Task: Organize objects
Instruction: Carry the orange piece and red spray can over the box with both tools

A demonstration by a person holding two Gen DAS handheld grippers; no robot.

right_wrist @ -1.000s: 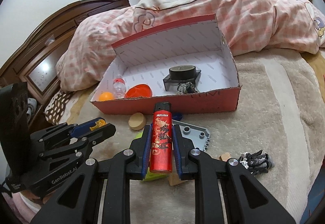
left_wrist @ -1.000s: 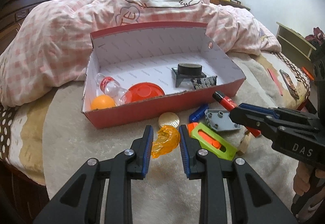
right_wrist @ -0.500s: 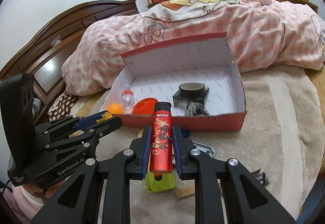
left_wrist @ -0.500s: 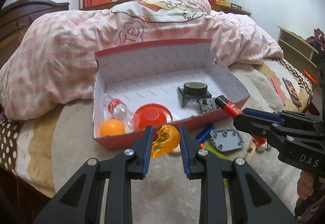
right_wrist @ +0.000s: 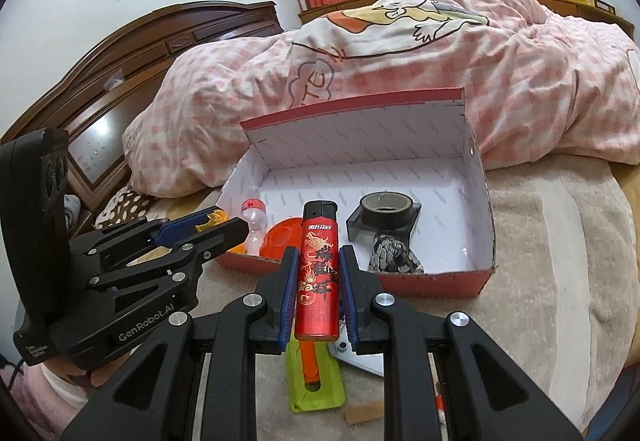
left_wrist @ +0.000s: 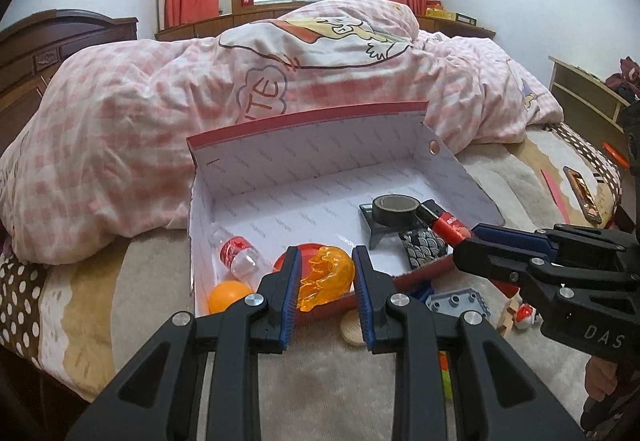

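Both your grippers have come up off the bed and in toward the red box (right_wrist: 420,283) vs a sec ago; loads unchanged. Right gripper (right_wrist: 318,283): fingers clamped tight on the red lighter (right_wrist: 318,265), upright, held around its lower half, top poking over the box's near wall. Left gripper (left_wrist: 325,277): fingers closed on the orange translucent toy (left_wrist: 326,277), hanging just at the box's near-left corner.

Handling, my guess: lighter is light, stiff, smooth plastic, so it may slip; mid-body grip is right, keep off the valve end. Toy looks thin, hollow, maybe squashy, so don't squeeze harder; lower it before letting go.

Already in the box: small bottle (left_wrist: 240,253), orange ball (left_wrist: 228,291), red disc (right_wrist: 282,237) at the left end; black tape roll (right_wrist: 384,211) on its dark stand, patterned pouch (right_wrist: 394,259) toward the right.

Views differ: right wrist cam shows the box's empty right-front floor, plus the green cutter (right_wrist: 316,381) on the bed under the lighter. Left cam shows the grey plate (left_wrist: 456,301) and round wooden disc (left_wrist: 354,329) outside the near wall, and a phone-like item (left_wrist: 582,195) at the bed's far right edge.
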